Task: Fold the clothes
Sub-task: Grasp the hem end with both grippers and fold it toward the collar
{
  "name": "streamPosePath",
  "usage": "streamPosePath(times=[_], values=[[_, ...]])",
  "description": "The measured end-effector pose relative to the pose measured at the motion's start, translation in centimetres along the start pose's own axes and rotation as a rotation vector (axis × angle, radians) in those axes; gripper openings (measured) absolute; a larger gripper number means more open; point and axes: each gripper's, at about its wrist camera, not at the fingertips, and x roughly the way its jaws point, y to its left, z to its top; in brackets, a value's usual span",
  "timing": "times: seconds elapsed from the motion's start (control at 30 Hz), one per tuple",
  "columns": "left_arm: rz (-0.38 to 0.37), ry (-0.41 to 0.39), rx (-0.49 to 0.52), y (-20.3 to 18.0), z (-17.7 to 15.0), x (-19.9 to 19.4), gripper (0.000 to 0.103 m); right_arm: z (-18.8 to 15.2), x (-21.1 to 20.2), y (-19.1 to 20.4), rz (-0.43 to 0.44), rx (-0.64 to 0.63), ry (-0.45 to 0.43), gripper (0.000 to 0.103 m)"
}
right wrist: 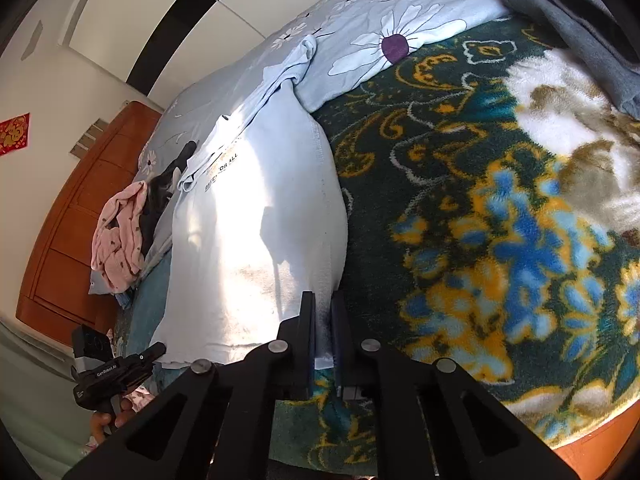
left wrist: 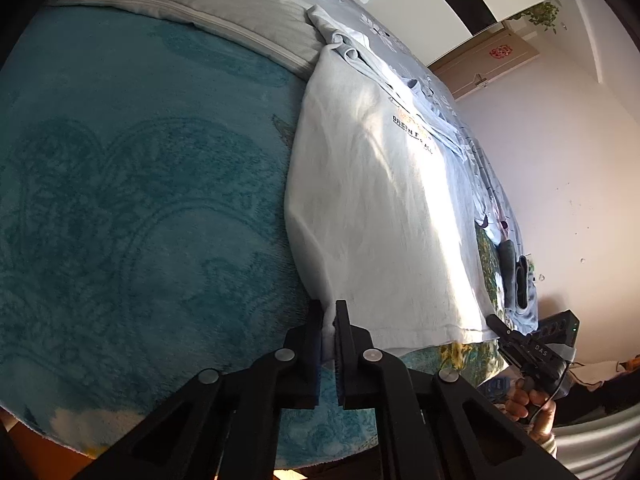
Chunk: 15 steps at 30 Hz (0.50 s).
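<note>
I am working in a home bedroom. A bed fills both views, made up with a grey floral duvet (right wrist: 372,28), a teal fleece blanket (left wrist: 140,200) and a dark flowered blanket (right wrist: 500,220). Clothes lie about on it: a white T-shirt (left wrist: 372,208), a crumpled pink garment (right wrist: 118,236) and a grey one (right wrist: 580,20). Beside the bed stands a wooden cabinet (right wrist: 76,216). A white wardrobe with a black stripe (right wrist: 168,12) lines the wall. A red paper decoration (right wrist: 14,133) hangs on the plain wall, and a green plant (left wrist: 542,14) trails near the ceiling. Sunlight falls across the bedding.
</note>
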Motion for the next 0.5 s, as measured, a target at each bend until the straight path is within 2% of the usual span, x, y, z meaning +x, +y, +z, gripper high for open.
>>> streamPosePath(times=[0.33,0.5], values=[[-0.006,-0.088,0.093,-0.9,-1.5,-4.1,0.003,-1.3,-2.5,1.9,0.011,-0.082,-0.037,0.004],[-0.024,-0.101,0.12,-0.4,-2.5,-6.3,0.003,-2.8,-4.4,3.1,0.038,-0.108,-0.058,0.004]])
